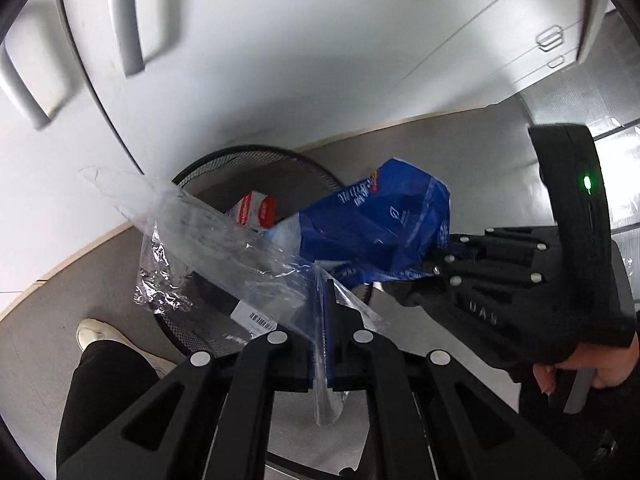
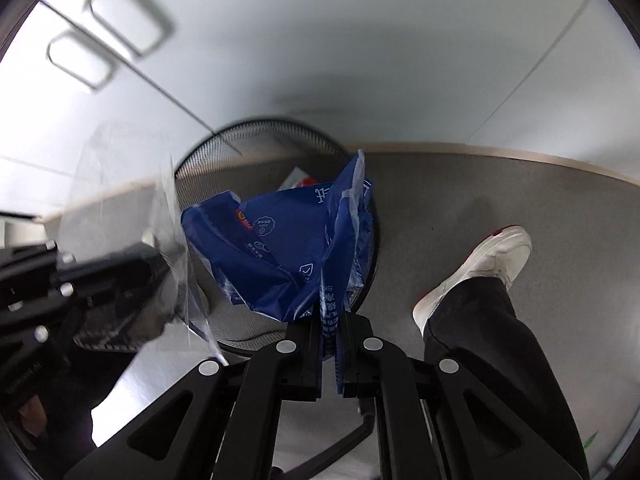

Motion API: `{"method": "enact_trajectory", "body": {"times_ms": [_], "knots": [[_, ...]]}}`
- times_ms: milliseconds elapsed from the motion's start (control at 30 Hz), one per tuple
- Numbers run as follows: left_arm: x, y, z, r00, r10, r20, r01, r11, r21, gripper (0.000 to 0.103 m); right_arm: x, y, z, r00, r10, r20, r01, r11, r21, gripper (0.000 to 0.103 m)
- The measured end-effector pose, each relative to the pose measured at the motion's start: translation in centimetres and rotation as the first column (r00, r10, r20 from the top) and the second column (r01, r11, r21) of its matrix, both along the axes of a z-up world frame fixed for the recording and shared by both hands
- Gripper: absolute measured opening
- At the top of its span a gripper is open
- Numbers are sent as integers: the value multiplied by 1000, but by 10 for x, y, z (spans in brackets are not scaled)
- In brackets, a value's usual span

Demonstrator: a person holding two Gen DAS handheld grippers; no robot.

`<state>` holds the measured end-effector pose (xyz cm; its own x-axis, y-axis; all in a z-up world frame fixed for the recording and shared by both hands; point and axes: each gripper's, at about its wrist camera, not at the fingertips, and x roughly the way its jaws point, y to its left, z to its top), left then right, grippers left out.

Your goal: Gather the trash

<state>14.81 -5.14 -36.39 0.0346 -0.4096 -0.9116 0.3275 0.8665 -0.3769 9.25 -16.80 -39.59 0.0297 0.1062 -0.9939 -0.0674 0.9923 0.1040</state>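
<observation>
Trash hangs from both your grippers over the black mesh bin [image 1: 256, 160]. Your left gripper [image 1: 330, 312] is clamped on a clear plastic wrapper [image 1: 208, 236], which stretches up and left across the bin's near rim. Your right gripper [image 2: 329, 332] pinches a crumpled blue plastic bag [image 2: 276, 256] that hangs above the bin's mouth, just right of the wrapper. Inside the bin lies a red and white packet [image 1: 256, 210]. Your white shoes [image 2: 480, 268] stand on the grey floor [image 2: 520, 192] near the bin, white cabinets [image 1: 280, 60] behind.
</observation>
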Motion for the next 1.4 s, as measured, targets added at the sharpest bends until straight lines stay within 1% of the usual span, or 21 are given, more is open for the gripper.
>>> {"method": "enact_trajectory", "body": {"times_ms": [200,433,500,567,600,633,667,700,733,767,800,867,933,967,1000,1067,1100,1200,1267,1300,1400], "knots": [[13,0,-27,999,-17,-32,18,999,44,5,6,-2,-19,999,-25,-27,25,1000,0,13],[20,-1,-34,999,-7,-35,8,999,33,6,9,-5,-17,999,-37,-22,37,999,-12,20],[16,0,-36,999,-18,-30,19,999,29,6,9,-7,-16,999,-38,-18,38,999,-17,24],[13,-4,-35,999,-37,-27,38,999,33,6,9,-11,-13,999,-44,-9,44,999,-27,35],[11,-2,-38,999,-44,-25,45,998,39,6,8,-13,-10,999,-47,0,47,998,-33,38],[9,0,-44,998,-49,-26,51,998,41,6,8,-14,-7,999,-49,10,49,998,-38,46],[8,-1,-44,998,-51,-27,52,998,42,13,8,-16,-2,998,-51,26,52,998,-48,53],[8,-1,-46,998,-50,-25,51,998,48,28,7,-19,4,997,-53,47,56,997,-60,56],[7,-1,-46,999,-47,-19,48,997,52,37,6,-22,11,996,-55,64,59,996,-67,62],[6,-1,-45,999,-46,-12,46,998,53,53,5,-26,16,995,-58,78,64,995,-74,75],[6,-1,-44,999,-44,-3,44,997,59,60,4,-30,22,994,-65,92,72,994,-77,80],[4,-2,-44,999,-43,-1,43,997,67,63,3,-37,33,989,-81,121,92,992,-85,87],[3,-3,-45,999,-38,3,37,995,96,75,2,-42,41,985,-99,138,111,991,-80,93],[3,-3,-45,999,-35,14,33,994,107,83,2,-44,46,983,-107,148,119,990,-78,93],[1,-2,-42,999,-33,25,30,993,112,89,1,-45,51,981,-112,157,125,989,-77,93],[-1,-4,-36,999,-23,47,16,990,138,97,-1,-47,59,977,-120,175,134,989,-69,95],[-4,-3,-31,998,-18,65,8,990,141,99,-3,-47,63,975,-124,183,138,988,-65,95],[-11,1,-15,995,11,98,-25,989,142,99,-9,-48,77,967,-128,218,145,987,-62,96],[-19,4,-1,993,16,117,-31,991,131,99,-14,-49,86,962,-132,239,149,987,-54,96],[-23,6,8,991,15,136,-34,990,139,99,-16,-48,92,959,-135,249,151,987,-47,96],[-35,11,37,982,11,190,-36,991,128,99,-28,-50,114,945,-143,296,159,987,-31,96]]}}
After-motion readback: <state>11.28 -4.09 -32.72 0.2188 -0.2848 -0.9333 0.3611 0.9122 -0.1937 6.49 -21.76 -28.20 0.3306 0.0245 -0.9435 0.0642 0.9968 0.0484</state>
